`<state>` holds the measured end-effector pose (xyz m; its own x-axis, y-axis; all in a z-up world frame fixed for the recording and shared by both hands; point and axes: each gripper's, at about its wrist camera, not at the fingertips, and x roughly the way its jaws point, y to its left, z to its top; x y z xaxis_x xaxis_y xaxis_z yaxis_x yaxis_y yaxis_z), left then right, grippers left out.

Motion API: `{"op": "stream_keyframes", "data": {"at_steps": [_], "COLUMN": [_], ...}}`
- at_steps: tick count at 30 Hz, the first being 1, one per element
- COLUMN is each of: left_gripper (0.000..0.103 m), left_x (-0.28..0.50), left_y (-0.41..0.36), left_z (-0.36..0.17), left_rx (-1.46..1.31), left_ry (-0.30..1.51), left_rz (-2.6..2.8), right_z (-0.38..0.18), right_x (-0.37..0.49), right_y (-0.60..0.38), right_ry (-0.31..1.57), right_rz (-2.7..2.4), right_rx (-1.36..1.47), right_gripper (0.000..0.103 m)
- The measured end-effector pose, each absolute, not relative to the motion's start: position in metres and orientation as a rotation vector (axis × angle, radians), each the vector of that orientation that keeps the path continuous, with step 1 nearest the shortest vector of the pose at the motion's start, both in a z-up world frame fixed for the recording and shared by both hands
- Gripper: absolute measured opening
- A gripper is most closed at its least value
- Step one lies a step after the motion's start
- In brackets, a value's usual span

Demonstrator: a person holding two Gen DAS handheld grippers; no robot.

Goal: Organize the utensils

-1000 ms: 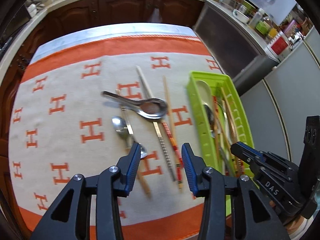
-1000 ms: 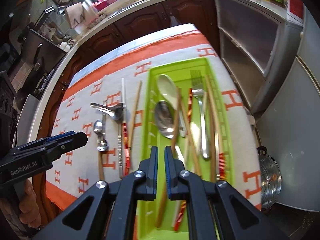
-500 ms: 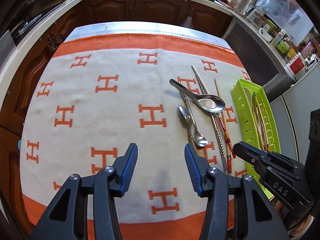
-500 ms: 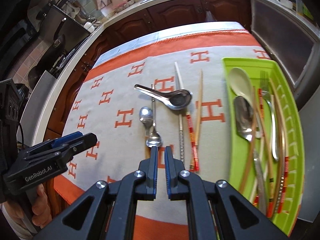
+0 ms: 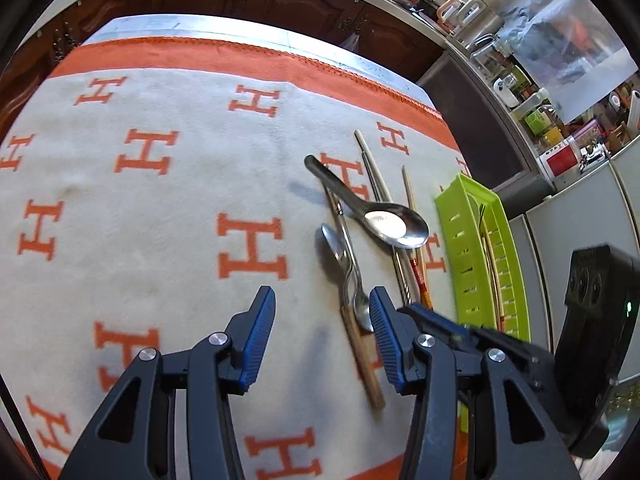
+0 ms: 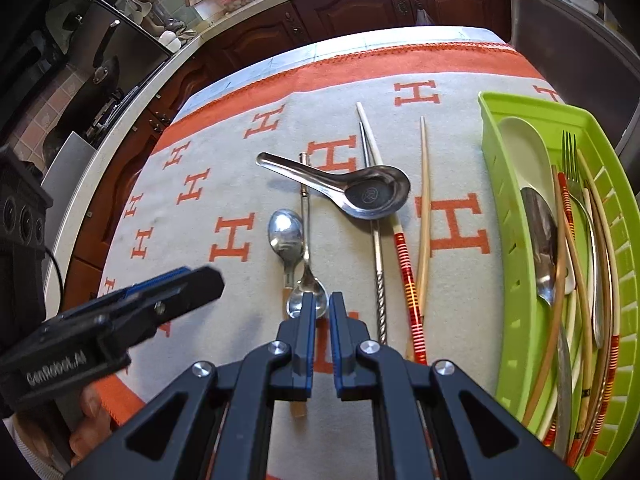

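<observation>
Both jaws hang over the cloth [image 5: 160, 208] on the counter. Left gripper [image 5: 322, 334] stands released with nothing between its jaws; the small spoon [image 5: 362, 308] lies just beside its right jaw. Right gripper [image 6: 319, 334] is clenched and empty, its tips just short of that spoon's bowl. A second ago the right jaws hovered over the tray [image 6: 516, 272]; now the tray, full of utensils, lies well off to their right. Ahead of them rest the ladle spoon [image 6: 360, 192], the wood-handled spoon [image 6: 286, 236] and the chopsticks [image 6: 406, 276]. The left jaws, earlier over those chopsticks, have shifted leftward and opened slightly.
</observation>
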<state>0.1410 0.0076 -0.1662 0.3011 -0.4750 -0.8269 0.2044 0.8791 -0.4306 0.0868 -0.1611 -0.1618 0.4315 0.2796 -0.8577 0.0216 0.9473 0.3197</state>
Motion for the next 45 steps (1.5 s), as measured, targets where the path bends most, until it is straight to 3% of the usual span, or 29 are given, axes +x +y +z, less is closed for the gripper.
{"op": "stream_keyframes", "data": {"at_steps": [14, 16, 22, 36, 45], "left_gripper": [0.036, 0.019, 0.005, 0.002, 0.002], "left_x": [0.174, 0.178, 0.182, 0.167, 0.149], "left_y": [-0.023, -0.028, -0.031, 0.030, 0.065], "left_z": [-0.199, -0.203, -0.213, -0.200, -0.192], "left_rx": [-0.384, -0.381, -0.447, -0.582, -0.614], "left_ry": [1.223, 1.226, 1.239, 1.190, 1.163], "left_rz": [-0.512, -0.513, -0.508, -0.498, -0.442], "right_z": [-0.173, -0.173, -0.175, -0.176, -0.177], "right_x": [0.098, 0.099, 0.101, 0.121, 0.132], "right_y": [-0.180, -0.181, -0.184, -0.160, -0.123], "right_ry": [1.101, 1.102, 1.113, 1.129, 1.128], "right_rz": [0.154, 0.157, 0.171, 0.229, 0.175], "right_rx": [0.358, 0.358, 0.372, 0.332, 0.114], "right_gripper": [0.007, 0.007, 0.007, 0.007, 0.007]}}
